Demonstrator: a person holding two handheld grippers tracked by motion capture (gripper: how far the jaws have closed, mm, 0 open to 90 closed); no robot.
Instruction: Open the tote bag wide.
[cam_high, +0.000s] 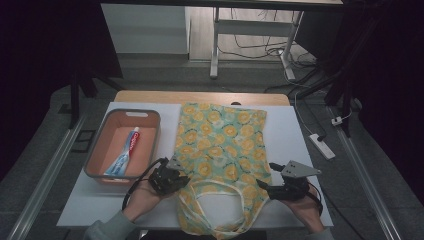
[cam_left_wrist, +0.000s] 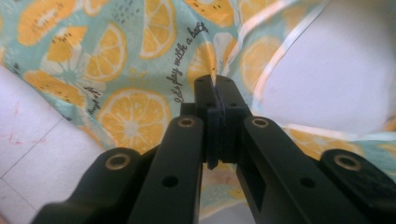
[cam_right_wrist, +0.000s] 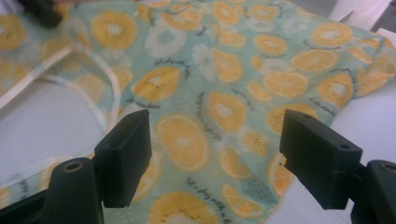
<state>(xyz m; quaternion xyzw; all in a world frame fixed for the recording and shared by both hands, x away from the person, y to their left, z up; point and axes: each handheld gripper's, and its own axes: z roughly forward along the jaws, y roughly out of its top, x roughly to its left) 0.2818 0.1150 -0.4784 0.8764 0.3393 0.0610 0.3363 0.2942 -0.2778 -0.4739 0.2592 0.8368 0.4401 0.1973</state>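
Note:
A mint-green garment printed with orange slices (cam_high: 220, 140) lies spread on the white table, its white-trimmed straps toward the person. My left gripper (cam_high: 182, 179) sits at the garment's near left edge. In the left gripper view its jaws (cam_left_wrist: 215, 88) are together, with a thin fold of the cloth (cam_left_wrist: 130, 112) pinched between the pads. My right gripper (cam_high: 266, 175) hovers at the near right edge. Seen from the right gripper view, it (cam_right_wrist: 215, 144) stands wide open over the fabric (cam_right_wrist: 224, 70), with nothing gripped.
An orange bin with a grey rim (cam_high: 155, 130) stands left of the garment and holds a toothpaste tube (cam_high: 125, 152). Bare white tabletop (cam_high: 295, 130) lies to the right. Beyond the table are a power strip (cam_high: 321, 145) on the floor and desk legs.

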